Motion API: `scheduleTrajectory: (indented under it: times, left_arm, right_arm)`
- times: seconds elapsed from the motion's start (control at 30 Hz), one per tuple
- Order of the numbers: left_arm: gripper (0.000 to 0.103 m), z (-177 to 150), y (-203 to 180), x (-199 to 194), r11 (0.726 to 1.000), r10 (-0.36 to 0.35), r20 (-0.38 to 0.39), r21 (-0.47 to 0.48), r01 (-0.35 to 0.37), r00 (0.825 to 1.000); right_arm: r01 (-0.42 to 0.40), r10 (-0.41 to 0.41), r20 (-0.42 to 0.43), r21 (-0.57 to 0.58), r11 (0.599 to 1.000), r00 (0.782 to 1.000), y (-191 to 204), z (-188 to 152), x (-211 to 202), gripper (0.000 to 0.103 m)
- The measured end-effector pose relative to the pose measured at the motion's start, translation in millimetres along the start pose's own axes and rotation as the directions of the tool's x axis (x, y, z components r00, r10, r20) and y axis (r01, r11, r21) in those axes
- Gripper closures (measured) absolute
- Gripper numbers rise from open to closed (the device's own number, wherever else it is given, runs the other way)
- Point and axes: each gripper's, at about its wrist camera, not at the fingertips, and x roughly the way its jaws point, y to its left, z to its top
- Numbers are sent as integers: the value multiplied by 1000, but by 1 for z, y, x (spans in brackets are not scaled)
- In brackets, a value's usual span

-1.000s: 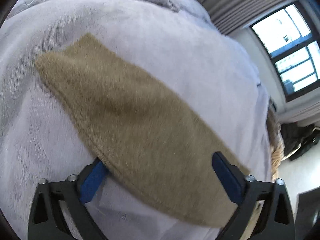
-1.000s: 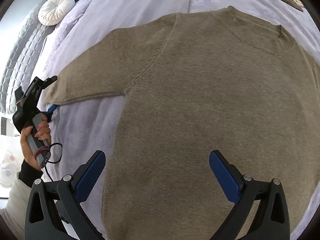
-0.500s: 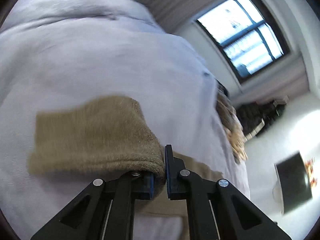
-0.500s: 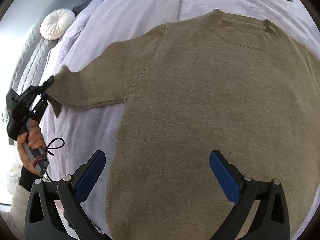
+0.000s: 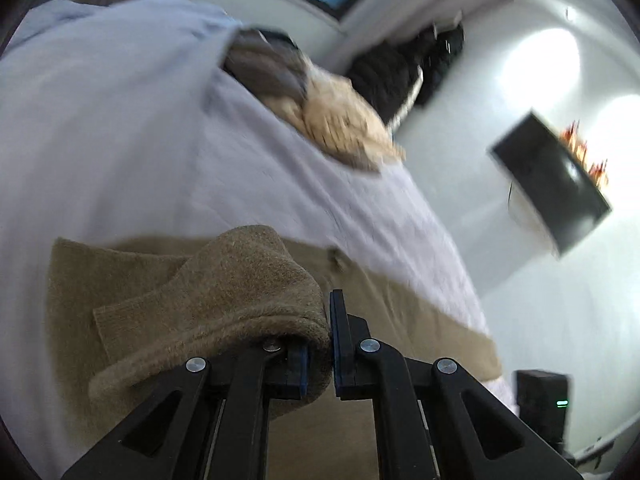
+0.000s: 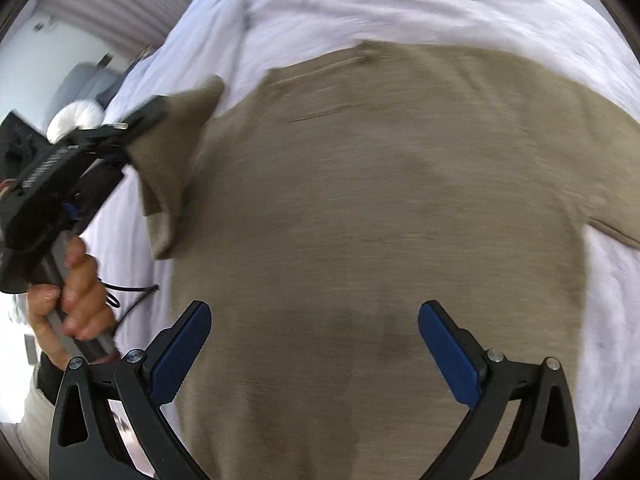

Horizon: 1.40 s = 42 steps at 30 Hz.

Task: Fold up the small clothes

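**Sleeve fold in hand: left gripper carries the cuff over the body**

Left side. The left gripper (image 5: 331,344) has its fingers pressed together on the cuff end of the sleeve (image 5: 240,280) of the tan sweater (image 6: 400,220). In the right wrist view the sleeve hangs lifted off the bed (image 6: 400,8), doubled toward the sweater's body; the person's hand (image 6: 76,292) grips the tool handle at the left edge.

Centre. The sweater lies flat on the lilac bedcover, neckline (image 6: 360,50) toward the far side, body spread wide. Judgement: the step is the first sleeve fold. The next move calls for carrying the cuff across the chest, lowering it flat, then releasing the pinch without dragging the knit.

Right side. The right gripper (image 6: 314,340) hovers above the lower body of the sweater, fingers spread wide, holding nothing. It is placed to pin the cloth if needed.

Surroundings. A pile of other clothes (image 5: 340,128) lies at the far edge of the bed, well apart from the sweater. A round white cushion (image 6: 74,118) sits beyond the left gripper. Nothing lies on the sweater's body in the fold path. Risk: the thick knit may bunch at the shoulder
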Motion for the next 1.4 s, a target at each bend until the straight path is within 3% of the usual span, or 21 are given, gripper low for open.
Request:
scheduleTrajectory:
  times: [0.13, 0.3, 0.37, 0.43, 0.47, 0.5, 0.57, 0.67, 0.73, 0.8, 0.83, 0.87, 0.93, 1.0, 1.03, 1.07, 1.13, 1.17, 1.27, 1.3, 1.4]
  left_arm:
    - [93, -27, -39, 70, 992, 110, -153, 85, -97, 982]
    - [93, -65, -38, 117, 957, 277, -324, 174, -230, 905]
    - [93, -69, -41, 106, 955, 281, -315, 183, -233, 907]
    - [72, -67, -46, 94, 952, 289, -301, 192, -239, 909]
    - [38, -63, -44, 84, 947, 303, -278, 196, -255, 912]
    - [22, -61, -45, 71, 944, 308, -245, 201, -263, 919]
    - [22, -52, -44, 42, 936, 319, -184, 218, -278, 930]
    - [22, -45, -23, 5, 909, 394, -138, 204, -363, 909]
    - [22, -39, -2, -17, 888, 448, -102, 169, -428, 888]
    - [22, -33, 29, -35, 856, 514, -95, 117, -503, 853]
    - [22, -30, 49, -37, 839, 543, -118, 84, -537, 831]
    - [22, -32, 64, -37, 829, 559, -137, 62, -556, 818]
    - [22, -32, 87, -34, 805, 589, -162, 30, -593, 791]
    - [22, -36, 107, -27, 773, 626, -180, 14, -635, 758]
    - [22, -38, 113, -23, 760, 641, -184, 15, -650, 745]
    - [22, -41, 119, -20, 747, 655, -191, 11, -665, 731]
    - [22, -46, 124, -12, 743, 655, -203, 2, -669, 727]
    - [22, -48, 126, -13, 743, 655, -204, -3, -669, 728]
    - [22, -53, 127, -19, 745, 655, -197, 6, -667, 730]
    - [22, -54, 130, -22, 750, 649, -202, 6, -661, 734]
    - [22, -44, 130, -20, 766, 630, -201, 0, -643, 750]
  right_arm:
    - [33, -34, 3, 73, 997, 999, -35, 2, -5, 0]
    - [66, -67, -1, 124, 990, 998, -59, 8, -4, 0]
    - [90, -90, 1, 104, 990, 996, -56, 15, -4, 0]
    - [114, -115, 11, 65, 991, 993, -56, 22, -3, 0]
    - [125, -126, 19, 39, 991, 992, -51, 27, -2, 0]
    - [136, -136, 30, 4, 991, 990, -47, 32, -1, 0]
    - [156, -152, 51, -75, 985, 987, -26, 41, 4, 0]
    - [194, -182, 74, -202, 960, 980, 6, 50, 17, 0]
    - [235, -214, 99, -321, 917, 972, 37, 53, 28, 0]
    - [300, -265, 142, -467, 832, 954, 71, 52, 46, 0]
    - [342, -296, 171, -528, 777, 940, 86, 51, 56, 0]
    - [397, -335, 219, -594, 700, 917, 103, 48, 70, 0]
    - [487, -383, 308, -642, 591, 871, 119, 43, 89, 0]
    - [561, -433, 368, -645, 518, 823, 127, 50, 107, 12]
    - [580, -454, 374, -638, 507, 808, 126, 55, 112, 43]
    - [572, -462, 353, -629, 527, 813, 122, 63, 116, 91]
    - [471, -399, 254, -544, 695, 881, 104, 83, 103, 90]
    - [408, -340, 227, -441, 800, 913, 85, 94, 87, 90]
    - [213, -180, 201, -158, 964, 963, 28, 109, 56, 90]
    - [146, -136, 193, -39, 989, 972, 3, 109, 50, 87]
    - [-8, -26, 166, 200, 980, 986, -55, 99, 43, 50]
